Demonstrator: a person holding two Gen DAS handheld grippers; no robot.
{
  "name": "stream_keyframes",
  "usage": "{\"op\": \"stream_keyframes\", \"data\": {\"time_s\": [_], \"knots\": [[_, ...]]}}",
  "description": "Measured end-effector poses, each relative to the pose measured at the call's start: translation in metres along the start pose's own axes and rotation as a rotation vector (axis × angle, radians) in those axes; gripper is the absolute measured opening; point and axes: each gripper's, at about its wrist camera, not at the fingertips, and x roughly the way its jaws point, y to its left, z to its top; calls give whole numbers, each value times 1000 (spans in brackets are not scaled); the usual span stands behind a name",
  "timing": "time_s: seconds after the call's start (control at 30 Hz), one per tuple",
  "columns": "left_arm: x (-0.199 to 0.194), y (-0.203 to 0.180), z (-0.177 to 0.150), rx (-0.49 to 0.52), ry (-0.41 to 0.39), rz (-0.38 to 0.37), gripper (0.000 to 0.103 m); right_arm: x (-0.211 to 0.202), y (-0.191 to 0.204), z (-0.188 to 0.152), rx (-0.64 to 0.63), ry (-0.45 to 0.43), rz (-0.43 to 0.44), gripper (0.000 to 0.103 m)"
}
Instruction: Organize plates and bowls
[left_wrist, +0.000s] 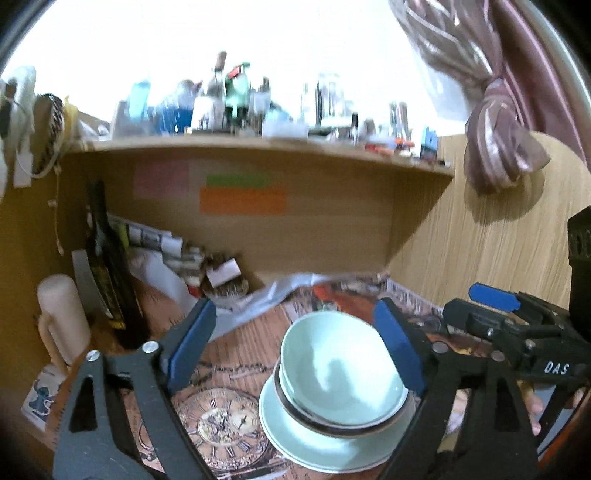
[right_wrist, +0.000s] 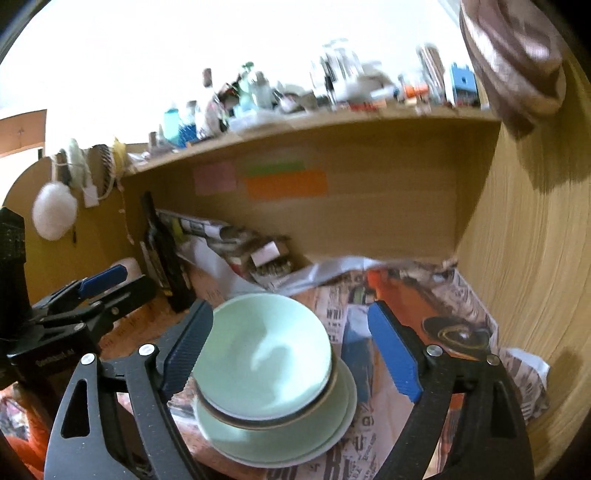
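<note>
Pale green bowls (left_wrist: 343, 373) sit nested on stacked plates (left_wrist: 317, 443) on the paper-covered counter (left_wrist: 236, 350). Left gripper (left_wrist: 295, 347) and right gripper (right_wrist: 291, 350) gape, empty. Glazed, probably ceramic: stiff, slippery, breakable; pinch a rim.

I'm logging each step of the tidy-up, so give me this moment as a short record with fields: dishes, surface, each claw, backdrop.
dishes: pale green bowls nested, standing on pale green plates
surface: desk covered with printed paper
left claw: open, blue pads clear of the stack
right claw: open, nothing gripped
backdrop: wooden shelf crowded with bottles; dark bottle at the left
</note>
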Motion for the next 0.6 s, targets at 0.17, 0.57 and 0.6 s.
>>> {"op": "stream_keyframes", "data": {"time_s": [0.17,0.57,0.6], "knots": [[-12,-6,0,25,-47,26,98,-9,4,-1,-7,-33,7,86],[-17,-4,-6,13,-46,25,100,-20,13,-6,-33,-74,-22,103],[-17,-4,-6,14,-47,25,100,-20,12,-6,-31,-72,-18,103]]}}
